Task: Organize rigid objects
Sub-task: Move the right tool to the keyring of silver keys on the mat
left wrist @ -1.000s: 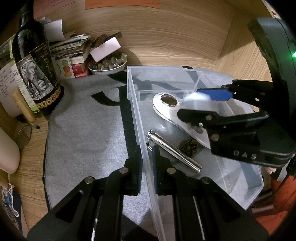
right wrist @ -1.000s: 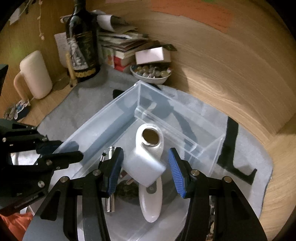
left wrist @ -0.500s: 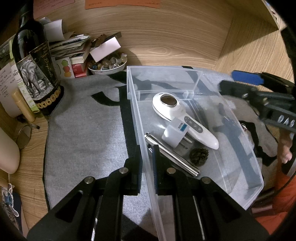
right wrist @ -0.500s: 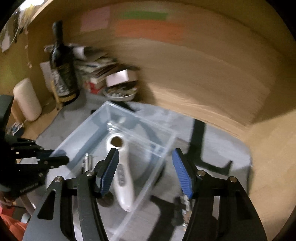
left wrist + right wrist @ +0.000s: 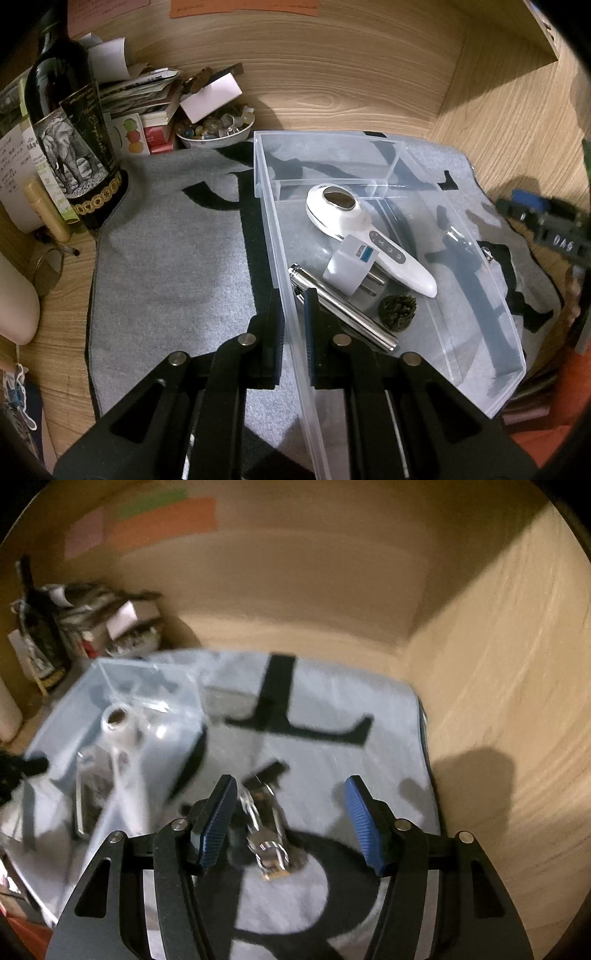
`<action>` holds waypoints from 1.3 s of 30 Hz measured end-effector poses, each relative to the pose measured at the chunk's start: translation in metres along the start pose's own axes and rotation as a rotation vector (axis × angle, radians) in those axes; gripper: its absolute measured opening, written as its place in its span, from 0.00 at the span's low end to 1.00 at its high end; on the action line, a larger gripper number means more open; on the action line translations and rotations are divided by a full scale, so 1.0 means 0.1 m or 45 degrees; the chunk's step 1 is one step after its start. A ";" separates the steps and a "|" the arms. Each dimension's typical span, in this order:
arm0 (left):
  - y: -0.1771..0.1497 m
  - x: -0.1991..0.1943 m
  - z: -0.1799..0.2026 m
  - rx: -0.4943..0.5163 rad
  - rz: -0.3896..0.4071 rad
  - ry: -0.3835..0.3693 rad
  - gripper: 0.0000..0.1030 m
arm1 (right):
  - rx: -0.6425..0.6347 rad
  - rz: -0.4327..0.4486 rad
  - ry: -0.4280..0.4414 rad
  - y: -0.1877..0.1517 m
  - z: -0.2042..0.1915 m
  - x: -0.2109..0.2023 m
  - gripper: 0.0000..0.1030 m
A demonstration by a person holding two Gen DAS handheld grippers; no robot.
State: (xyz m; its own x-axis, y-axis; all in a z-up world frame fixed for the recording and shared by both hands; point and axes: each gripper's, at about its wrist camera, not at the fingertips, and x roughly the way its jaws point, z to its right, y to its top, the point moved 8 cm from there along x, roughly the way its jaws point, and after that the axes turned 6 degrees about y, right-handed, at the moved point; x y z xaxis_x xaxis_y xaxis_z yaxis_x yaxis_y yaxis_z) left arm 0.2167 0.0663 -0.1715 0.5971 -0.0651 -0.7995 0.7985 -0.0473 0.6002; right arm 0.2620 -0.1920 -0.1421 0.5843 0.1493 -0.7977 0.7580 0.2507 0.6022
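My left gripper (image 5: pixel 293 332) is clamped on the near wall of the clear plastic bin (image 5: pixel 480 288), which holds a white handheld device (image 5: pixel 365 236), a white plug adapter (image 5: pixel 349 266), a steel cylinder (image 5: pixel 343 308) and a dark pinecone-like lump (image 5: pixel 397 312). My right gripper (image 5: pixel 290 825) hangs released over the grey mat (image 5: pixel 369 716), just above a blurred shiny metal object (image 5: pixel 266 834) lying beside the bin

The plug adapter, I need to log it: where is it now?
Left wrist view: the plug adapter lies inside the clear bin, between the white handheld device and the metal tube.
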 end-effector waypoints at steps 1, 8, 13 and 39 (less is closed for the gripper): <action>0.00 0.00 0.00 0.000 0.000 0.000 0.09 | 0.018 -0.017 0.007 -0.06 0.02 0.03 0.56; 0.00 0.00 -0.01 0.009 -0.007 0.010 0.09 | 0.104 -0.106 0.081 -0.43 0.02 0.20 0.55; 0.00 0.00 -0.01 0.010 -0.008 0.015 0.09 | 0.133 -0.087 0.108 -0.47 0.04 0.20 0.47; -0.03 0.00 -0.02 0.012 -0.011 0.020 0.09 | 0.187 -0.097 0.037 -0.43 0.35 0.20 0.13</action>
State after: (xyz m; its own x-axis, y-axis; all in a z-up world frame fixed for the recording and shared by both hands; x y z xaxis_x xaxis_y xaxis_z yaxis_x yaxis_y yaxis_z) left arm 0.2148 0.0685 -0.1730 0.5912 -0.0493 -0.8050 0.8030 -0.0573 0.5933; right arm 0.2514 -0.2328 -0.1829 0.5165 0.1632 -0.8406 0.8353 0.1202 0.5365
